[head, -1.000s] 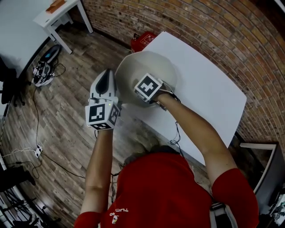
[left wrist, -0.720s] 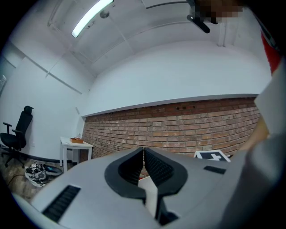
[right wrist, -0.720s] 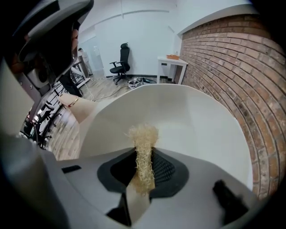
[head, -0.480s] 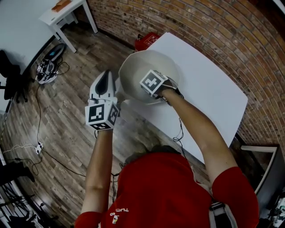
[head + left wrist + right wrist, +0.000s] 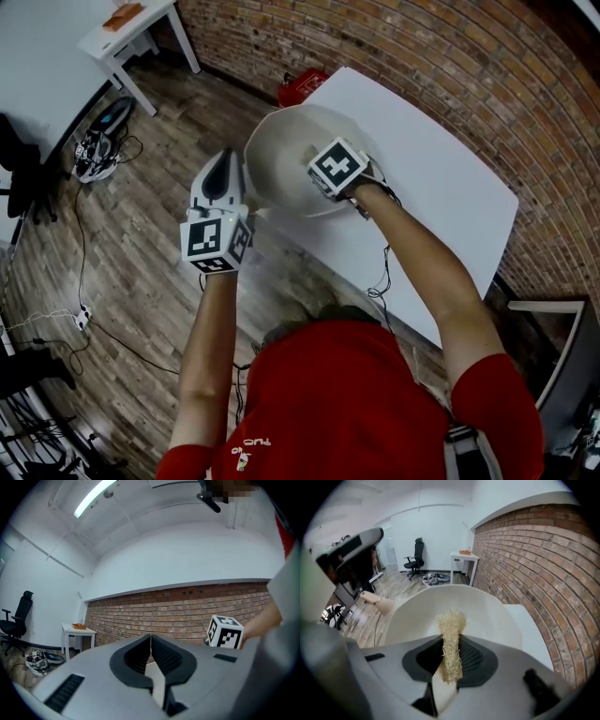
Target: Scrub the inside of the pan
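Left gripper (image 5: 226,161): jaws together, nothing between them. It stays parked just beside the left rim of the cream round pan (image 5: 279,155), and appears not to touch it.

The pan rests at the left corner of the white desk (image 5: 441,192).

Right gripper (image 5: 451,651): clamped on a straw-coloured fibrous scrubber (image 5: 451,623), held inside the pan. Over the last second it has slid from the pan's centre toward the right rim.

Judgement: a scrub stroke is under way, and the pan's left half likely still needs passes.
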`<state>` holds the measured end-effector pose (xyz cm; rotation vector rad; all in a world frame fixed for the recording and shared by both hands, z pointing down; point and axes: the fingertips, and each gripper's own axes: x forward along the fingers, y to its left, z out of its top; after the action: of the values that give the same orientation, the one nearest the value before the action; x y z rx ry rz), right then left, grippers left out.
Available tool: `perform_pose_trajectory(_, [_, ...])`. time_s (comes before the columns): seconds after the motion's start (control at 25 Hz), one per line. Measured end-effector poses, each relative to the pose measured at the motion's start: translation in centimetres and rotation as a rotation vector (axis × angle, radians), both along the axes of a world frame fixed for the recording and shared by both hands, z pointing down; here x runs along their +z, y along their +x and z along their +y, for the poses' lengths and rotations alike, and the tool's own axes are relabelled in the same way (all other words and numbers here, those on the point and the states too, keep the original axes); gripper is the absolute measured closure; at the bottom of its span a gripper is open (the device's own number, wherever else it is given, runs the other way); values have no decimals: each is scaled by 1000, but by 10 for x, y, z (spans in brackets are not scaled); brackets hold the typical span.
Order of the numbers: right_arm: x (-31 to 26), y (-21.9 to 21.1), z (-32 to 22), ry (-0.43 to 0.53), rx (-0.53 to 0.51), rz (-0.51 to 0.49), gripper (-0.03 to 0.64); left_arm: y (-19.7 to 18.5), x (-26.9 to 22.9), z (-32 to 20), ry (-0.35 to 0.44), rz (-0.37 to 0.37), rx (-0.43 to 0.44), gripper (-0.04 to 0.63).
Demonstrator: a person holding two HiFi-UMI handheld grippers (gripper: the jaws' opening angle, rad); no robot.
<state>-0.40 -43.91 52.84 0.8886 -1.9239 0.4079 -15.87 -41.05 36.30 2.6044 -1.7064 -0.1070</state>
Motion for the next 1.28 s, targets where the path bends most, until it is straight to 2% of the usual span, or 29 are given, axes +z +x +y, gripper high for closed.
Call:
perform_pose_trajectory(0.32, [-132, -34, 20, 429, -40, -464, 529, 22, -22, 13, 37, 26, 51, 577])
perform_pose_trajectory(0.44, [-168, -38, 33, 539, -53, -590, 529, 36, -33, 17, 62, 29, 74, 577])
perform_pose_trajectory(0.56, [-192, -38, 46, 619, -54, -673, 530, 46, -43, 23, 85, 36, 96, 577])
perform_pose_trajectory(0.76, [-201, -26, 54, 669, -17, -746, 531, 56, -47, 26, 94, 31, 110, 577])
perform_pose_trajectory(1.28, [-199, -18, 61, 673, -10, -743, 531, 62, -44, 27, 85, 12, 117, 577])
